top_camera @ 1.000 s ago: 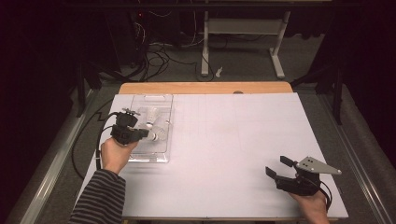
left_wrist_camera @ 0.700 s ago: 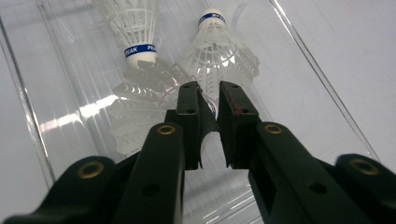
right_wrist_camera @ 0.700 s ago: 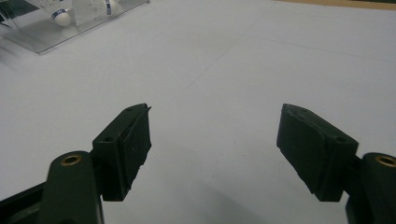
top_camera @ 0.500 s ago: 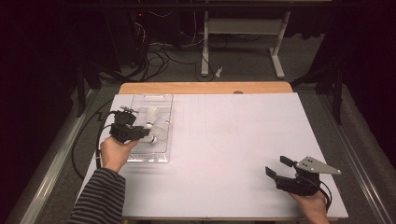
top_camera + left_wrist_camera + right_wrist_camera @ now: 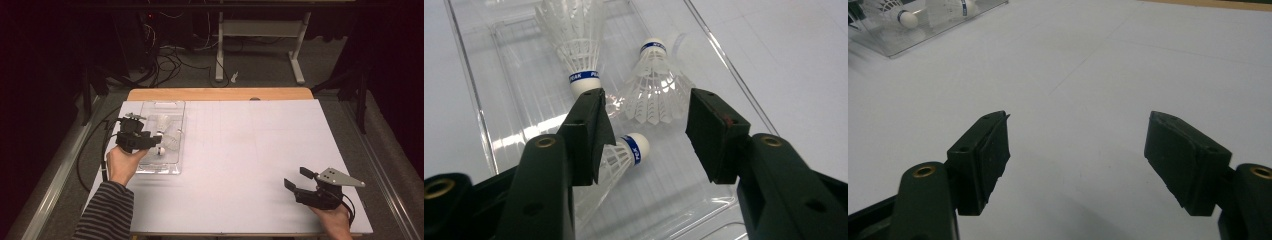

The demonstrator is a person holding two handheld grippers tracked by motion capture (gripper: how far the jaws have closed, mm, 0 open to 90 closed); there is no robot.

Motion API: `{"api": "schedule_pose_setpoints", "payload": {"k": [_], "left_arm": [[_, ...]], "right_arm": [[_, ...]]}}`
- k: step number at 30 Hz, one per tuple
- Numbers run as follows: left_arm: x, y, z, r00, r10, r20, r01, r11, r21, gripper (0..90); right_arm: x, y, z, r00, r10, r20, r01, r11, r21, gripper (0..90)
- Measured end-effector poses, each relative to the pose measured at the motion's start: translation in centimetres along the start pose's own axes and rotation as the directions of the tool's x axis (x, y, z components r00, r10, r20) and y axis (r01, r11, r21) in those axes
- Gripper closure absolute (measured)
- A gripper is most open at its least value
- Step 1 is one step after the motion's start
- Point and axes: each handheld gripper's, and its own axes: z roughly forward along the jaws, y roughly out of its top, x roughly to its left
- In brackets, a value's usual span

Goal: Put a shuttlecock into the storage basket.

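In the clear plastic tray [image 5: 489,145] at the left side of the counter [image 5: 250,160], three white shuttlecocks are lying. The nearest shuttlecock [image 5: 621,152] is resting on its side, blue-banded cork tip pointing away from the left tongs [image 5: 646,125], its feathers partly hiding behind the left-hand pad in the left gripper view. A second shuttlecock [image 5: 651,85] is lying just beyond it, feathers fanning toward the tongs, cork at the far end. A third shuttlecock [image 5: 576,45] is sitting farther left in that view, cork toward the tongs, feathers reaching to the tray's far end. The nearest and second are lying close together; contact between them cannot be told.

The left tongs are hovering just over the tray, pads spread well apart, gripping nothing. Their jaws have just been opening, and the nearest shuttlecock is lying below the gap, free of both pads. In the high view the left tongs [image 5: 150,142] are pointing across the tray from its left edge, a hand in a striped sleeve [image 5: 107,210] holding them.

The right tongs [image 5: 296,179] are sitting well apart at the counter's near right corner, pads wide and released, with bare white counter between them in the right gripper view [image 5: 1078,150]. The tray [image 5: 923,37] is showing far off at that view's upper left.
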Motion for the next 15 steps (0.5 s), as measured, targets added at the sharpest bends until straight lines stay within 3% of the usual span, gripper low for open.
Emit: {"api": "schedule_pose_setpoints", "payload": {"k": [15], "left_arm": [[-2.0,-0.5,-0.9,0.9975,0.048,0.052,-0.048,0.9987,-0.019,44.2]], "right_arm": [[0.0,0.0,0.0,1.0000,0.005,-0.002,-0.005,1.000,-0.002,26.8]]}}
